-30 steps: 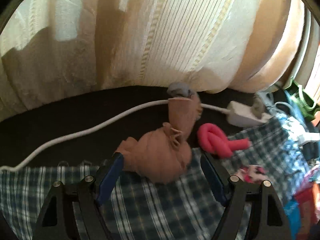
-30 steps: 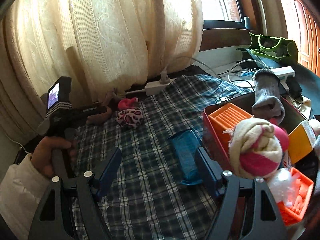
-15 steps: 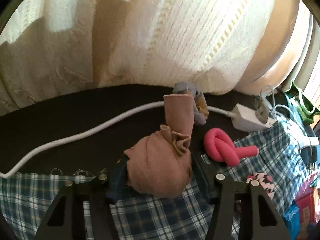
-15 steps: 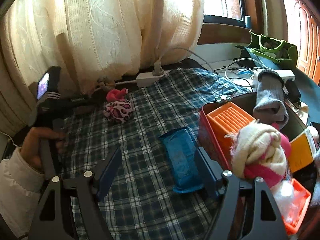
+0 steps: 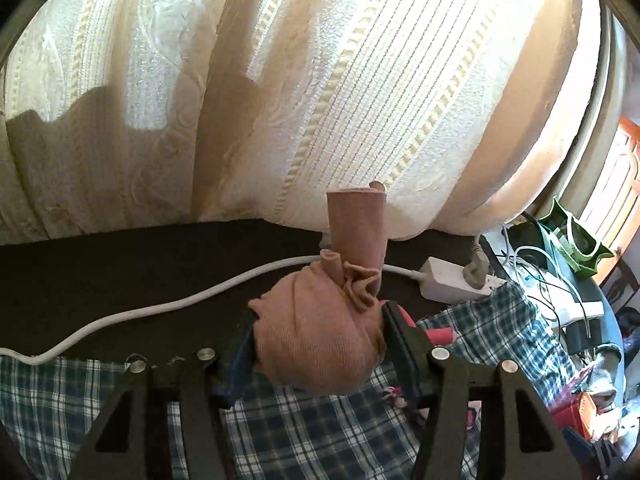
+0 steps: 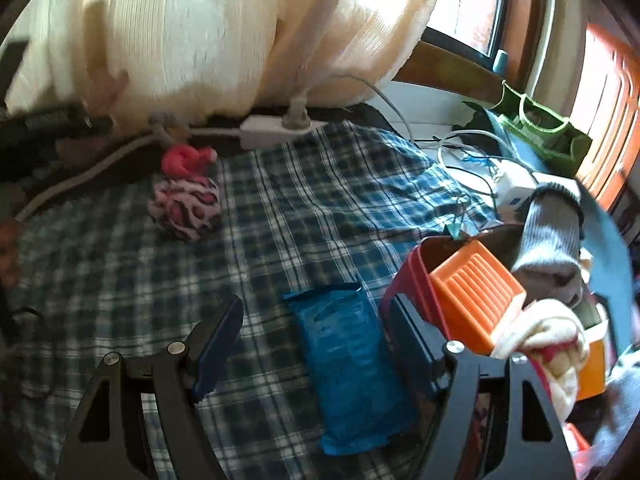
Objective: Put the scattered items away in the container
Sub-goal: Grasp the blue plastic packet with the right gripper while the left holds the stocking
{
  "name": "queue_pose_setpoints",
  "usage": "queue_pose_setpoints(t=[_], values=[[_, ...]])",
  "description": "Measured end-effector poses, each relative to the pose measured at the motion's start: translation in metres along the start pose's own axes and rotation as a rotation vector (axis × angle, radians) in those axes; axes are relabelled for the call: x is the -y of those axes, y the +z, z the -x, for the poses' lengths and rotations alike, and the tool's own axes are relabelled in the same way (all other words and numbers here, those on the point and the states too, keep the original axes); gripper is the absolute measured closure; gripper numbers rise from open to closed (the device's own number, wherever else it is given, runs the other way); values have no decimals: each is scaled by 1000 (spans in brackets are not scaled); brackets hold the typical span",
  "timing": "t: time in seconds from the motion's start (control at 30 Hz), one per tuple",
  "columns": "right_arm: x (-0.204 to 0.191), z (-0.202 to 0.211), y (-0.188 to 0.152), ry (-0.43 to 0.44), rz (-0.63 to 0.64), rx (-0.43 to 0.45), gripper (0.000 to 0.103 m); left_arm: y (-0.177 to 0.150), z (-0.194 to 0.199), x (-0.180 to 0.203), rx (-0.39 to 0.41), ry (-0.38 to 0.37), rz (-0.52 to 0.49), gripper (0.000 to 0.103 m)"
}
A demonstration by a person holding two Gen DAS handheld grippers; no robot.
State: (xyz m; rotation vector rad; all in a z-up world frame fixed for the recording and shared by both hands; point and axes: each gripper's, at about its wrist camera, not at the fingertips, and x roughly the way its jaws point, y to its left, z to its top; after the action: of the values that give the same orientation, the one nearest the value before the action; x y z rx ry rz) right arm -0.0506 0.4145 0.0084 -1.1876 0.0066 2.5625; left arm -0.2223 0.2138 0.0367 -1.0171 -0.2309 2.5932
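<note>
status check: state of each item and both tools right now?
left tool: shut on the tan sock ball
tan sock ball: gripped, cuff sticking up
right tool: open, holding nothing
blue packet: flat on the plaid cloth, in front of the open fingers
leopard sock ball: loose on the cloth
pink knotted item: loose, at the cloth's far edge
red container: crowded with items
grey sock: draped upright in the container

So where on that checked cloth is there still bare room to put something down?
The widest bare stretch of checked cloth lies between the leopard-print ball and the red container, beyond the blue packet. The near-left cloth, by the right gripper, is bare too. The container is crammed, and cables crowd the far right.
</note>
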Motion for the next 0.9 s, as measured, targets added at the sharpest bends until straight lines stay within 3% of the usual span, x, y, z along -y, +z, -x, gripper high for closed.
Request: queue_pose_setpoints(t=[0.17,0.3,0.4,0.5,0.57,0.67,0.9], values=[[-14,-11,-1,-75,81,-56,18,0,2,-3,-5,-9,18,43],[-18,-11,-1,37,88,-111,9,1,5,-5,-3,-15,27,43],[-11,2,-1,177,44,-94,4,1,7,-6,0,-18,30,43],[6,19,0,460,-46,-84,4,1,15,-11,3,-16,35,43],[15,27,0,570,-91,-82,4,1,19,-14,4,-16,37,43],[23,39,-1,486,-89,-32,4,2,16,-13,2,-20,34,43],[22,30,-11,291,-15,-61,4,1,7,-6,4,-28,22,43]])
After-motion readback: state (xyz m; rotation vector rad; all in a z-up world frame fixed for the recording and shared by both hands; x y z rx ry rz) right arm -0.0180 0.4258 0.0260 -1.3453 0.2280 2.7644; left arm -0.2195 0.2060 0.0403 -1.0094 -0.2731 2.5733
